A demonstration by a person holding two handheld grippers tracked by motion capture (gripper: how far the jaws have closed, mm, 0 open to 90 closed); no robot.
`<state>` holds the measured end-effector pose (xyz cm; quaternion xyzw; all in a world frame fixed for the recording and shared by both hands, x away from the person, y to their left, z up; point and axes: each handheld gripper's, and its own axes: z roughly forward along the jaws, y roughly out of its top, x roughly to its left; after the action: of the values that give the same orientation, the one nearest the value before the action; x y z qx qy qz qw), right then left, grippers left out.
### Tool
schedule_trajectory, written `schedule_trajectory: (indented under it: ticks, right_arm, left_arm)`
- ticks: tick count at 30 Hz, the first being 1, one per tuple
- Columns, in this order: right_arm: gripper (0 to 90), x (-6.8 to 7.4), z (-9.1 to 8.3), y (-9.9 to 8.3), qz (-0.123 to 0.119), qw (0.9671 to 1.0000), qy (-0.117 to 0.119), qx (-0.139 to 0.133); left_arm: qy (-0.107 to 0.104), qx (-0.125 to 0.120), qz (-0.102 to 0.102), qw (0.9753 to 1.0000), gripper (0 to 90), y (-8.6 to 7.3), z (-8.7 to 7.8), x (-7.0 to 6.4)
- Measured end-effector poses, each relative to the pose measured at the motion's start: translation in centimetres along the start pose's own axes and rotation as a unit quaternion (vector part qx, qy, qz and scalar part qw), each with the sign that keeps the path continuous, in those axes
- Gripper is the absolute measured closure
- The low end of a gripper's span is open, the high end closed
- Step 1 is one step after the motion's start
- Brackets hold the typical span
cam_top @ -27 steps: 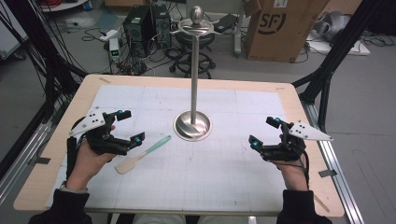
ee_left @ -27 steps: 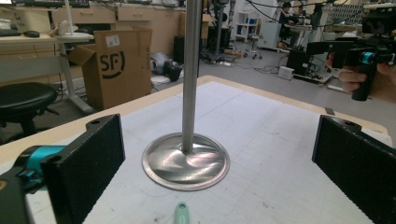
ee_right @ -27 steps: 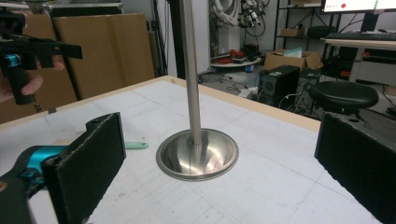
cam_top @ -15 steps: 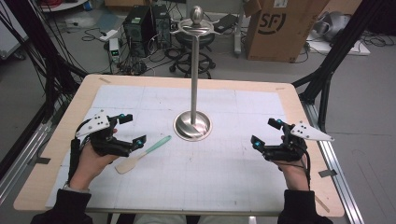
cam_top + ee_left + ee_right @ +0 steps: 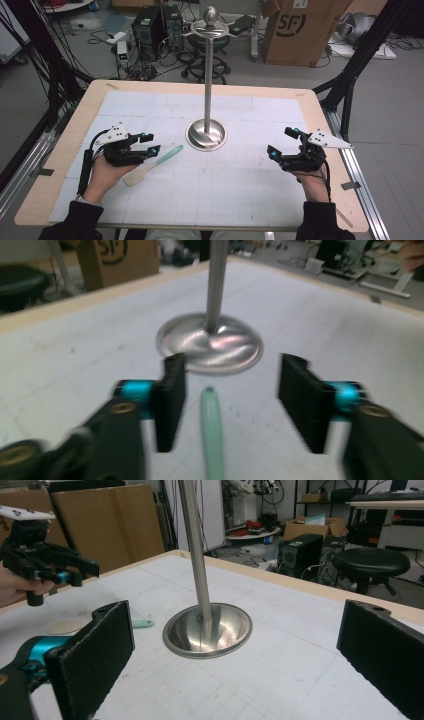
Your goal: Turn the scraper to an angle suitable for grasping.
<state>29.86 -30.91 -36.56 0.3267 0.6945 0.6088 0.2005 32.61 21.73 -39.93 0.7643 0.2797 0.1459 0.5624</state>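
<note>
Our left gripper (image 5: 230, 407) hangs spread over the spatula (image 5: 150, 165), its green handle pointing at two o'clock; our right gripper (image 5: 283, 141) gapes, holding nothing.

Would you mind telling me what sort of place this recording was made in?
Most likely a robotics lab or workshop. Desktop computers with loose cables sit on the floor behind the table, beside a cardboard shipping box and a stool.
</note>
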Motion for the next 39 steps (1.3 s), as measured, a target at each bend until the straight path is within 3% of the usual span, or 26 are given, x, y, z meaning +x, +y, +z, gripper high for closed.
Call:
schedule_trajectory:
  ticks: [1,2,3,4,5,6,11,16,23,25,26,27,28,29,35,39]
  right_arm:
    - [0.7,0.0,0.2,0.0,0.001,1.0,0.002,0.002]
    - [0.7,-0.1,0.3,-0.1,0.0,1.0,0.002,0.004]
    - [0.7,-0.1,0.3,-0.1,0.0,1.0,0.002,0.004]
    - [0.7,-0.1,0.5,-0.1,-0.001,1.0,0.004,0.006]
    - [0.7,0.0,0.7,-0.2,-0.001,0.9999,0.007,0.011]
    - [0.7,0.0,0.7,-0.2,-0.001,0.9999,0.009,0.014]
    - [0.7,-0.1,0.6,-0.2,-0.002,0.9998,0.01,0.016]
    - [0.7,0.0,0.3,-0.1,0.002,0.9999,0.01,0.013]
    - [0.7,0.0,0.3,-0.1,0.005,0.9998,0.016,0.011]
    - [0.7,-0.1,0.4,-0.1,0.004,0.9998,0.016,0.008]
    - [0.7,-0.1,0.4,-0.1,0.007,0.9998,0.016,0.009]
    - [0.7,-0.2,0.4,-0.1,0.007,0.9998,0.017,0.009]
    - [0.7,-0.2,0.4,-0.1,0.007,0.9998,0.017,0.009]
    - [0.7,-0.2,0.5,-0.2,0.006,0.9997,0.019,0.011]
    - [0.7,-0.3,0.6,-0.2,0.007,0.9996,0.02,0.016]
    - [0.7,-0.3,0.6,-0.2,0.007,0.9996,0.019,0.017]
  left_arm:
    - [0.007,0.011,-0.014,0.9998,60.6,-0.2,0.0,0.2]
    - [0.031,0.039,-0.028,0.9984,69.0,-0.4,0.0,0.5]
    - [0.031,0.039,-0.028,0.9984,75.8,-0.4,0.0,0.5]
    - [0.034,0.044,-0.033,0.9979,75.8,-0.5,0.0,0.7]
    - [0.033,0.047,-0.038,0.9976,86.5,-0.6,0.0,0.8]
    - [0.035,0.054,-0.034,0.9973,89.1,-0.7,0.3,0.9]
    - [0.034,0.088,-0.013,0.9955,89.7,-1.3,1.5,1.0]
    - [0.027,0.1,0.008,0.9945,89.7,-1.5,2.7,0.9]
    - [0.032,0.148,-0.009,0.9884,89.7,-1.8,4.6,2.1]
    - [0.034,0.163,-0.024,0.9857,89.7,-2.1,5.4,2.7]
    - [0.034,0.163,-0.024,0.9857,89.7,-2.1,5.4,2.7]
    - [0.036,0.181,-0.018,0.9827,89.7,-2.1,6.0,2.8]
    - [0.036,0.181,-0.018,0.9827,89.7,-2.1,6.0,2.8]
    - [0.034,0.192,-0.016,0.9807,89.7,-2.2,6.5,2.8]
    - [0.027,0.197,-0.005,0.98,89.7,-1.9,7.0,2.6]
    - [0.009,0.201,0.009,0.9796,89.8,-1.9,7.2,1.9]
